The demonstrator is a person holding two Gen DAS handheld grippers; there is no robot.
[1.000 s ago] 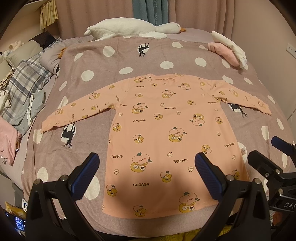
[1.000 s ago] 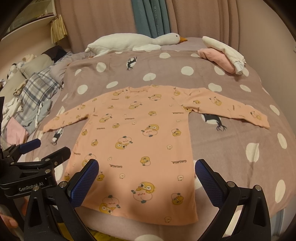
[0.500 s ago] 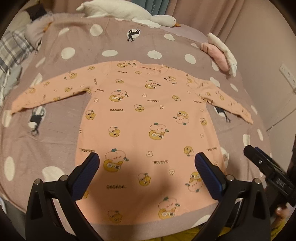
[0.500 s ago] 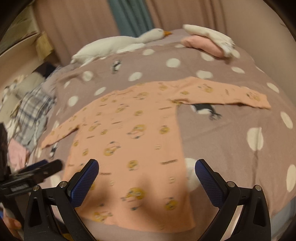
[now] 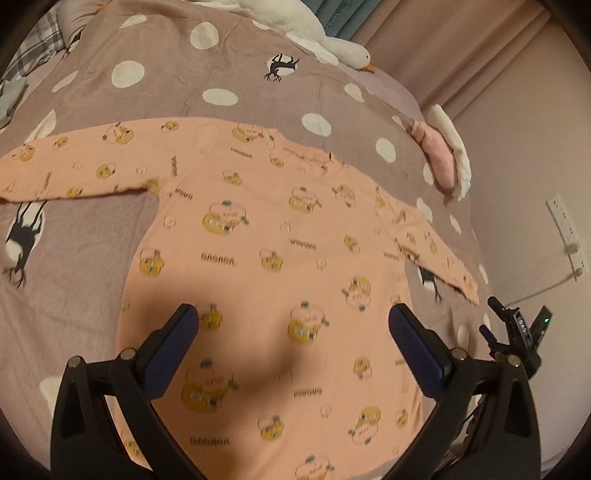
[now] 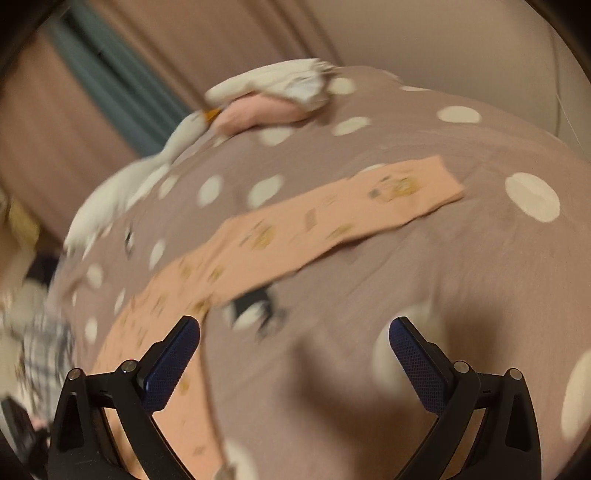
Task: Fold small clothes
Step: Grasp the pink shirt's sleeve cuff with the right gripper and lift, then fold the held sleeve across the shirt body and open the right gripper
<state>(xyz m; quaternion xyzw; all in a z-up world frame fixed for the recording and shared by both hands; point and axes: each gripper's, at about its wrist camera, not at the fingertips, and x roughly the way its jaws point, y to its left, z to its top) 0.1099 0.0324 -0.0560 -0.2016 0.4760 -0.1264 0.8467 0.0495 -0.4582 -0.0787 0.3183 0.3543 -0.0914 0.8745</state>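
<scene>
Left wrist view: the left tool (image 5: pixel 293 321) hangs with its fingers spread wide over the lower body of the peach shirt (image 5: pixel 280 258), gripping nothing. The shirt lies flat and face up on the dotted bedspread (image 5: pixel 166 85), both sleeves stretched out sideways; its left sleeve runs off the frame edge and its hem is partly hidden behind the tool's black arms. Print on the cloth is smeared by motion. A plush goose (image 5: pixel 295 22) is cut off at the top, and a pink and white bundle (image 5: pixel 443 155) sits by the wall. Part of the right tool (image 5: pixel 517 328) shows at the far right, too small to read there.

Right wrist view: heavily blurred. The right tool (image 6: pixel 293 347) is spread open and empty above bare bedspread (image 6: pixel 424 258), just beside the shirt's right sleeve (image 6: pixel 332 218). The shirt body is mostly out of frame at lower left. The goose (image 6: pixel 147 177) and bundle (image 6: pixel 266 107) are only smears.
</scene>
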